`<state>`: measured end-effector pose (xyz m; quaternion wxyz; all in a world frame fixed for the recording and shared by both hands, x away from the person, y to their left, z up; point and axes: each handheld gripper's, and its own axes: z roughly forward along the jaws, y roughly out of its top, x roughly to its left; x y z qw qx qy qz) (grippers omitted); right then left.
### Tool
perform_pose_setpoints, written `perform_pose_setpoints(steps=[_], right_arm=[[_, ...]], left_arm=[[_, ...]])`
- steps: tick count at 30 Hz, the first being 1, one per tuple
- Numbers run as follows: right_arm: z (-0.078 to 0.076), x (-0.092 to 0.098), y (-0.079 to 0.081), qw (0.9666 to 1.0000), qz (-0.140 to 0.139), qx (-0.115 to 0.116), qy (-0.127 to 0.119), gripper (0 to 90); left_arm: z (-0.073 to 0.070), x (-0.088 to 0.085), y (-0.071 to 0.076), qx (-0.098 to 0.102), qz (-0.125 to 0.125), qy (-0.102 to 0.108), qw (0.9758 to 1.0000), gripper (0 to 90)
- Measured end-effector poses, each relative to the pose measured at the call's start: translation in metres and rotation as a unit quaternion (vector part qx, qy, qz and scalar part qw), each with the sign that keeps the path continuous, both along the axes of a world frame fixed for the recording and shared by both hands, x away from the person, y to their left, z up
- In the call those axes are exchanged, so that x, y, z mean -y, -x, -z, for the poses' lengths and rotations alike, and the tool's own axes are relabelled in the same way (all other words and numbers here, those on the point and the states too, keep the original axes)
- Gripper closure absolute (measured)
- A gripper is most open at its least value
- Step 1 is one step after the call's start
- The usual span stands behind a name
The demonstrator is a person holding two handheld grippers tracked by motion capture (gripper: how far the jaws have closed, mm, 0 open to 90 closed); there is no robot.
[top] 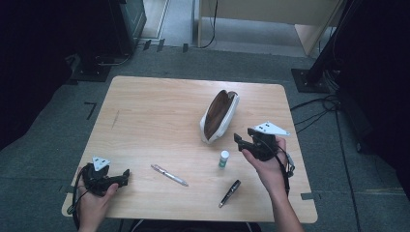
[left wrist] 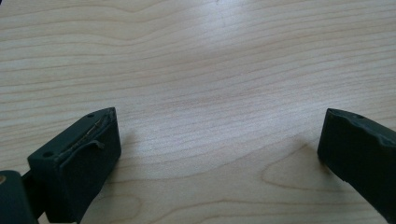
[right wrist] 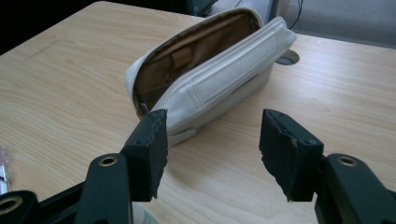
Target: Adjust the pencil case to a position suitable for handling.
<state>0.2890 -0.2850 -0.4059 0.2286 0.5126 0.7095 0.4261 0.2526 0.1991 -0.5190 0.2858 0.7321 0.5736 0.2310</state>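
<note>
Pencil case (right wrist: pixel 205 79) lies unzipped on the surface (top: pixel 145 121).
Right gripper (right wrist: pixel 212 154) near it, released and empty; left gripper (left wrist: pixel 219 154) released.

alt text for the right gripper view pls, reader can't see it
An open white pencil case with a brown lining lies on a light wood table, just beyond the right gripper. Its two black fingers stand apart with nothing between them.
</note>
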Motion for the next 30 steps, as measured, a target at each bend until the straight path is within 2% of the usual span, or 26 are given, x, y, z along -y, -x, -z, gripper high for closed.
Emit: perform_pose_setpoints(steps=[8, 13, 16, 17, 18, 20, 21, 23, 30], right_arm=[[-0.004, -0.017, -0.019, 0.9998, -0.018, -0.009, -0.004, 51.5], [-0.003, -0.024, -0.034, 0.9998, -0.014, -0.017, -0.003, 51.0], [-0.002, -0.026, -0.045, 0.9998, -0.004, -0.022, 0.001, 47.0], [-0.001, -0.027, -0.053, 0.9996, 0.01, -0.026, 0.004, 42.1], [-0.001, -0.027, -0.053, 0.9996, 0.01, -0.026, 0.004, 42.1], [0.001, -0.029, -0.065, 0.999, 0.023, -0.038, 0.001, 36.8], [0.001, -0.029, -0.065, 0.999, 0.023, -0.038, 0.001, 36.8], [0.005, -0.031, -0.077, 0.998, 0.027, -0.056, 0.002, 32.1], [0.013, -0.037, -0.096, 0.9955, 0.032, -0.088, 0.013, 25.8]], left_arm=[[0.0, 0.0, 0.0, 0.001, 0.003, 0.0, 1.0, 0.0], [0.0, 0.0, 0.0, 0.0, 0.004, 0.001, 1.0, 0.0], [0.0, 0.0, 0.0, 0.0, 0.004, 0.001, 1.0, 0.0], [0.0, 0.001, 0.0, 0.0, 0.005, 0.001, 1.0, 0.0], [0.0, 0.001, 0.0, 0.0, 0.005, 0.001, 1.0, 0.0], [0.0, 0.001, 0.0, 0.0, 0.005, 0.001, 1.0, 0.0], [0.0, 0.001, 0.0, 0.0, 0.006, 0.001, 1.0, 0.0], [0.0, 0.001, 0.0, 0.0, 0.006, 0.001, 1.0, 0.0], [0.0, 0.001, 0.0, 0.001, 0.007, 0.0, 1.0, 0.0]])
